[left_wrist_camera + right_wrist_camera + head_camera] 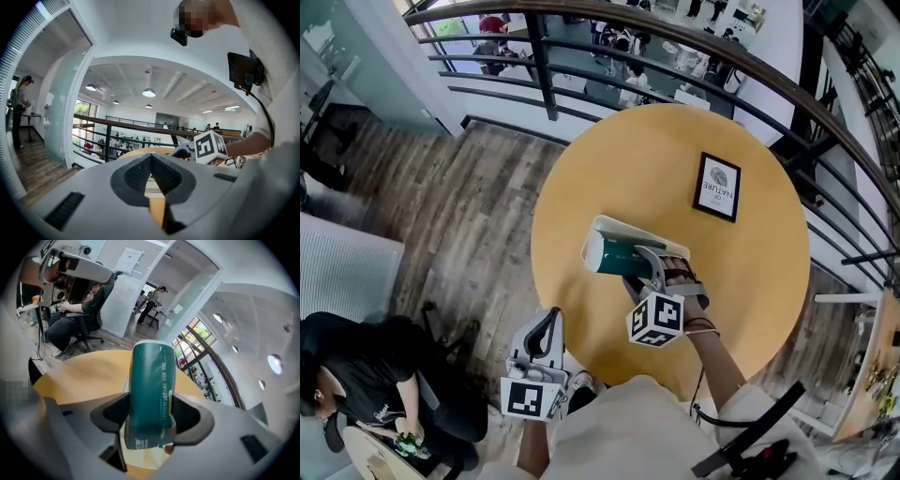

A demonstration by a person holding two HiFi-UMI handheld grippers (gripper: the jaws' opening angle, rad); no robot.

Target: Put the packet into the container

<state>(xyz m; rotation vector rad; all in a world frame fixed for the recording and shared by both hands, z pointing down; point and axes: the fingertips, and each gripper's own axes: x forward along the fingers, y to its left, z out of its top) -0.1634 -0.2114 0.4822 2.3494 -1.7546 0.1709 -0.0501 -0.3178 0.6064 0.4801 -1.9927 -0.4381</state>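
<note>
A teal packet [609, 255] hangs over the round yellow table [750, 291], with my right gripper [639, 264] shut on it. In the right gripper view the packet [150, 390] stands between both jaws of that gripper [149, 417], its printed side up. Right under it in the head view lies a flat white container [628, 228]; the packet covers part of it, and I cannot tell if they touch. My left gripper [546, 330] is held off the table's near-left edge. Its jaws meet at the tips with nothing between them [151, 157].
A black-framed sign [717, 187] lies on the table's far right. A dark metal railing [675, 52] curves behind the table, with a drop to a lower floor beyond. A person in black [366, 375] sits at the lower left on the wood floor.
</note>
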